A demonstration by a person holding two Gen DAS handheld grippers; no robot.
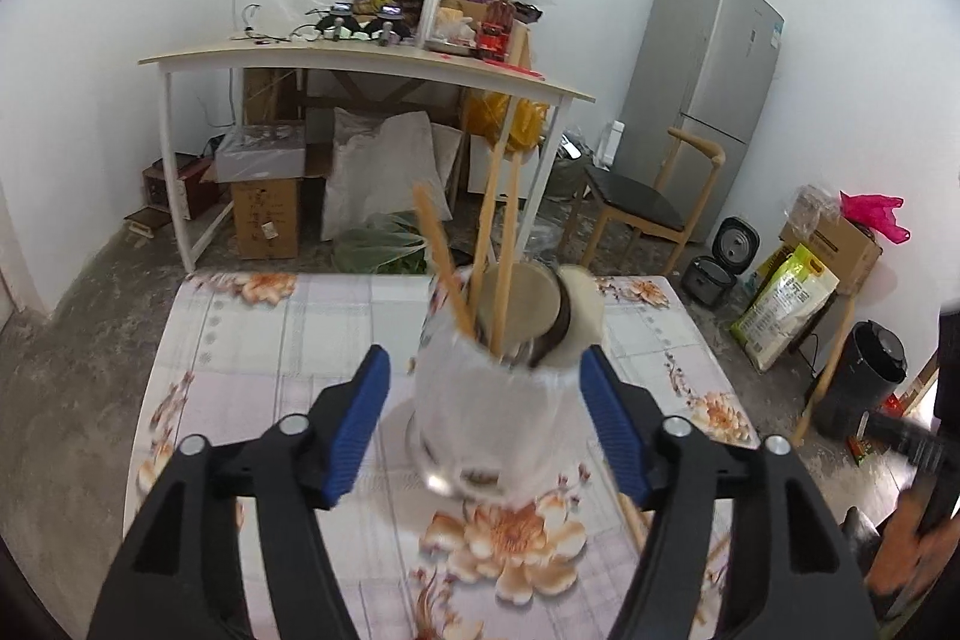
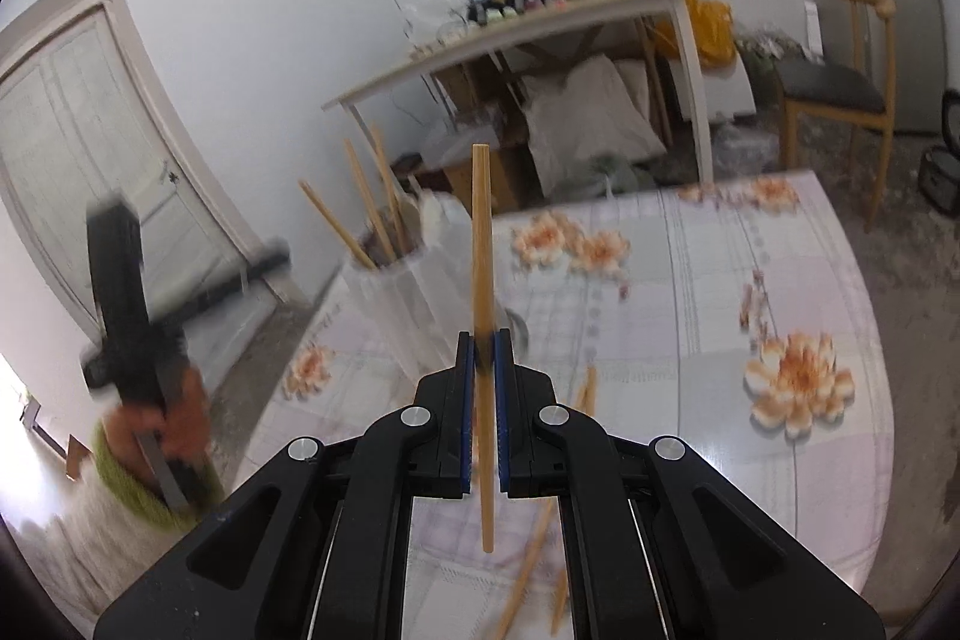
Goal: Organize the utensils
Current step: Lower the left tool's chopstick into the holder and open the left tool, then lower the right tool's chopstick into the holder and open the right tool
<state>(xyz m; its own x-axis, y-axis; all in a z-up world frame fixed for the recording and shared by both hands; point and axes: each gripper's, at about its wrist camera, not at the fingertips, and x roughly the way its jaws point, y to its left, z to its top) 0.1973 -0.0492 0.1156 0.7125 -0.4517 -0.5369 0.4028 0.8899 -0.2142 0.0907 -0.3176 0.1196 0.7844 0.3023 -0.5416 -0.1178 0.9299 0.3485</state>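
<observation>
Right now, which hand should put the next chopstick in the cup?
Right. The right gripper already pinches a chopstick upright near the holder. The left gripper is open and empty around it.

Soft even daylight, fisheye-bent edges, motion blur throughout.

The left wrist camera sits on the left gripper (image 1: 483, 421) and looks forward and down along its fingers. It is very close to the holder (image 1: 492, 400), which fills the middle. The table (image 1: 240, 370) runs up to 12 o'clock, with the desk (image 1: 360, 61) behind it and the fridge (image 1: 702, 58) at 2 o'clock.

The right wrist camera sits on the right gripper (image 2: 483, 346) and also looks forward and down, but it is tilted. Here the holder (image 2: 408, 292) is farther off, at 11 o'clock. The door (image 2: 90, 148) is at 9 o'clock.

Both views share the table, the holder, the desk and the chair (image 1: 648, 202).
</observation>
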